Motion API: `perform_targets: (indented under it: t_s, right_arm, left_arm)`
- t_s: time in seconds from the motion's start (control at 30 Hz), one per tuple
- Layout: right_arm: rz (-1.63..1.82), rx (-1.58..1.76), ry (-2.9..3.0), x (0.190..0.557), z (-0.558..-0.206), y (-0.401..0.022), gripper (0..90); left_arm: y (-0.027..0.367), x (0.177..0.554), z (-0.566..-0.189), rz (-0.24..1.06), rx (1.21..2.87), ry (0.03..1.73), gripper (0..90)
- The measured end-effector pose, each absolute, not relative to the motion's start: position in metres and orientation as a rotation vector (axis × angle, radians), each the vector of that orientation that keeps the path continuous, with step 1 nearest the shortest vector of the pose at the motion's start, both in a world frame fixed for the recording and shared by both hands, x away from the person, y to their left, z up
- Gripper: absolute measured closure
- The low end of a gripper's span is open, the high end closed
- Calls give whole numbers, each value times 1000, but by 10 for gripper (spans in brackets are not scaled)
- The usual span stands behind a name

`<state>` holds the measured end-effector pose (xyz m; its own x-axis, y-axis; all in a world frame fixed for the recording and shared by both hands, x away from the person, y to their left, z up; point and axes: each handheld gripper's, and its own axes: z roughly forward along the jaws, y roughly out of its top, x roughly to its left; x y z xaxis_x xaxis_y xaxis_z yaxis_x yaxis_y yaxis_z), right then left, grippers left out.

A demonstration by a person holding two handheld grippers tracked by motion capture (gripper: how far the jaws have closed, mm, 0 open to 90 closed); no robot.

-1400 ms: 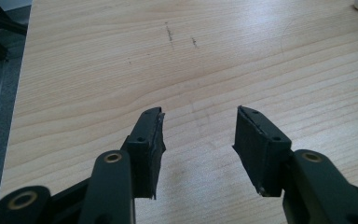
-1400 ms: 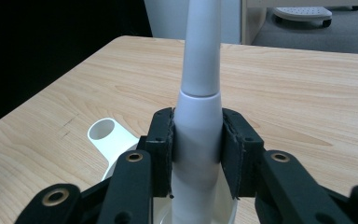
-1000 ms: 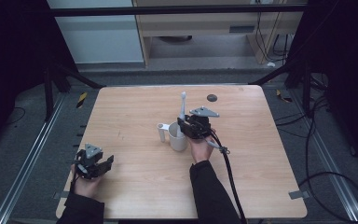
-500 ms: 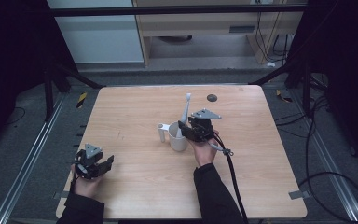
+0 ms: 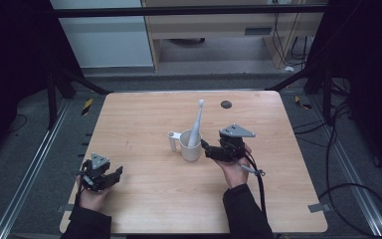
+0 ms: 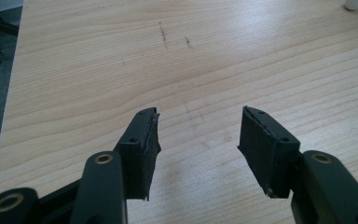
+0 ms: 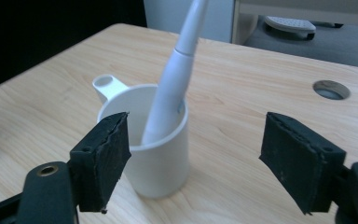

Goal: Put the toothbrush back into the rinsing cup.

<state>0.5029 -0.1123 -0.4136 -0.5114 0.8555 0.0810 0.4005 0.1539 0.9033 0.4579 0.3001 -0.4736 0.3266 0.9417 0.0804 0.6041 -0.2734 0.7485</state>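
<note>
Black left claw (image 5: 110,178) and right claw (image 5: 206,148), each topped with a grey three-cornered plate. Ribbed black pads (image 6: 144,140) on the jaws, frayed along the edges, fixed with small dark screws. Brass-coloured rivets at the jaw arms. Black cable (image 5: 259,184) with a grey clip trailing off the right one. Dark sleeves (image 5: 246,214) over both forearms.
</note>
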Motion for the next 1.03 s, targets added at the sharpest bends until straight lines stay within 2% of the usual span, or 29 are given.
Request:
perform_targets:
  t_s: [0.43, 1.03]
  right_arm:
    - [1286, 1211, 2010, 478, -424, -159, 216]
    - [1152, 1322, 2015, 450, -453, -218, 192]
  left_arm:
    - [297, 459, -476, 699, 2003, 1328, 331]
    - [295, 460, -480, 687, 2041, 1293, 233]
